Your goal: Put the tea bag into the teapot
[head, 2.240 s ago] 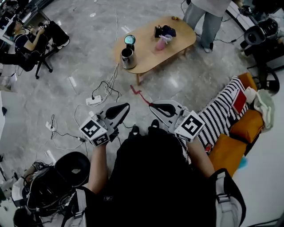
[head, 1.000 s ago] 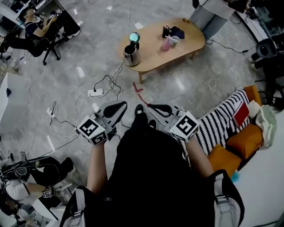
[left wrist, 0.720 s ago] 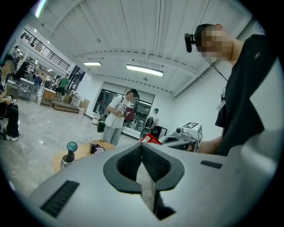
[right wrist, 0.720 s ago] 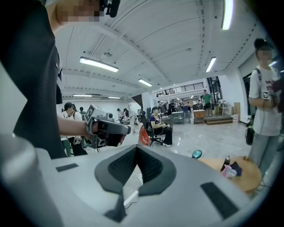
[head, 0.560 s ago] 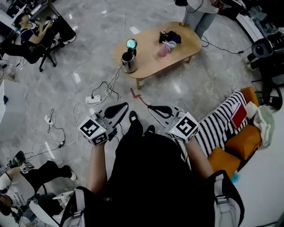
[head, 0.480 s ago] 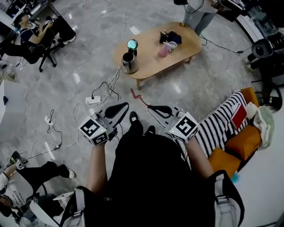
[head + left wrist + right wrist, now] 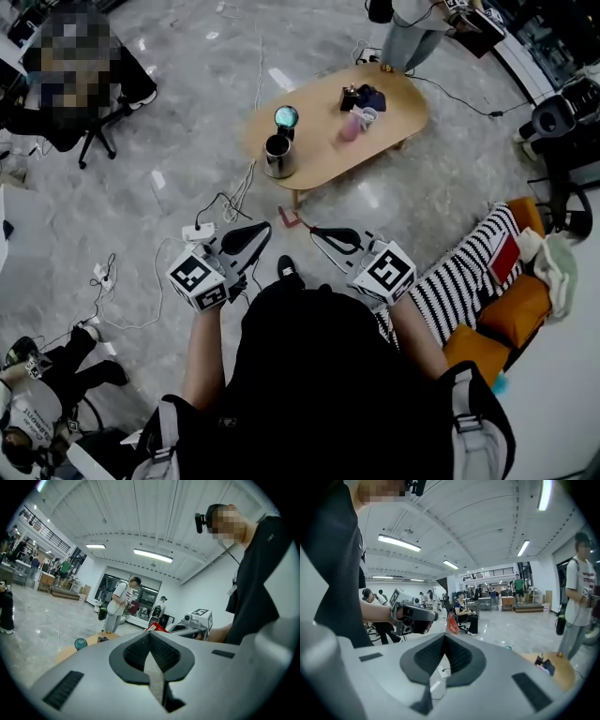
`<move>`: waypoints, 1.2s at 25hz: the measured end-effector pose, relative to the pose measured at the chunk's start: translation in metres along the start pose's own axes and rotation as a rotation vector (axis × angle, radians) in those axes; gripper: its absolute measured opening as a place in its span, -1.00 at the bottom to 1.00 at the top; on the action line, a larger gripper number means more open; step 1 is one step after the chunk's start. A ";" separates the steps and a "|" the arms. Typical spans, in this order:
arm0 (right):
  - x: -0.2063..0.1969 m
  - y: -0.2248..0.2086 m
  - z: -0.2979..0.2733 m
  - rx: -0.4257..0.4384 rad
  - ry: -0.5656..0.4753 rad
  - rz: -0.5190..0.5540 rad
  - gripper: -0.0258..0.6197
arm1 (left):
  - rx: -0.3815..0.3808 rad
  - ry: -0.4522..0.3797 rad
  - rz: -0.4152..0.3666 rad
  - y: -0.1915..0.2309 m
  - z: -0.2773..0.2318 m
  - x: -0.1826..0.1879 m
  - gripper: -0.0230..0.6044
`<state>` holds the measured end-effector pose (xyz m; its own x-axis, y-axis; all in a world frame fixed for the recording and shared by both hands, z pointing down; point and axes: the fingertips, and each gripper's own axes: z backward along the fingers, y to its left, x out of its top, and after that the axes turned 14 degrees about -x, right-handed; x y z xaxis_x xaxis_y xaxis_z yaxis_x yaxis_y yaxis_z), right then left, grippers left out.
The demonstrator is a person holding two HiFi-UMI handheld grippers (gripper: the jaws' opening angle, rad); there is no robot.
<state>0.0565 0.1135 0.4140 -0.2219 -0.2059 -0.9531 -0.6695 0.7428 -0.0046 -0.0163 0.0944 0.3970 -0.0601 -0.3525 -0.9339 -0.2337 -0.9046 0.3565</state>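
Head view: I stand well back, both tools held low in front of me. My left gripper [image 7: 262, 229] and right gripper [image 7: 319, 231] each have their jaws pressed together at the tips, with nothing in them. The table [image 7: 314, 141] lies well apart at 12 o'clock, its long axis running from 8 to 2 o'clock. The teapot [image 7: 277, 156] stands on the table's left end, straight ahead of my left gripper, so that hand is nearer. A pink cup [image 7: 349, 127] sits toward 1 o'clock, closer to my right. The tea bag is too small for me to pick out.

Left gripper view: the jaws are closed and empty. A teal disc [image 7: 80, 643] on the table shows at 9 o'clock from the tips.

Right gripper view: the jaws are closed and empty, and the table lies off at 4 o'clock. I judge I must walk in before reaching.
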 end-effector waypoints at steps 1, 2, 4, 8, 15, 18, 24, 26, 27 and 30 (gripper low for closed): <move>0.001 -0.002 -0.006 -0.003 0.000 0.001 -0.90 | -0.005 -0.001 -0.005 0.006 0.001 0.003 -0.90; 0.003 -0.004 -0.013 -0.007 0.000 0.001 -0.90 | -0.011 0.000 -0.010 0.012 0.003 0.004 -0.90; 0.005 -0.006 -0.025 -0.013 0.000 0.002 -0.90 | -0.023 0.006 -0.016 0.021 0.007 0.006 -0.90; 0.012 -0.009 -0.044 -0.030 -0.001 0.005 -0.90 | -0.036 0.005 -0.006 0.037 0.016 0.008 -0.90; 0.009 -0.014 -0.059 -0.053 0.018 0.003 -0.90 | -0.045 0.009 0.002 0.050 0.023 0.007 -0.90; 0.006 -0.015 -0.062 -0.051 0.025 0.010 -0.90 | -0.032 0.000 0.017 0.051 0.026 0.006 -0.90; 0.004 -0.021 -0.074 -0.028 0.042 0.019 -0.90 | -0.008 -0.012 0.018 0.056 0.031 0.003 -0.90; 0.004 -0.022 -0.078 -0.011 0.043 0.026 -0.90 | 0.010 -0.015 0.024 0.059 0.033 0.003 -0.90; 0.005 -0.024 -0.081 -0.002 0.043 0.029 -0.90 | 0.022 -0.018 0.028 0.061 0.034 0.002 -0.89; 0.010 -0.028 -0.092 0.026 0.046 0.036 -0.90 | 0.051 -0.025 0.037 0.069 0.039 0.005 -0.90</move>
<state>0.0078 0.0322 0.4324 -0.2782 -0.2078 -0.9378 -0.6423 0.7662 0.0208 -0.0703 0.0397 0.4155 -0.0933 -0.3788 -0.9208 -0.2804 -0.8774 0.3893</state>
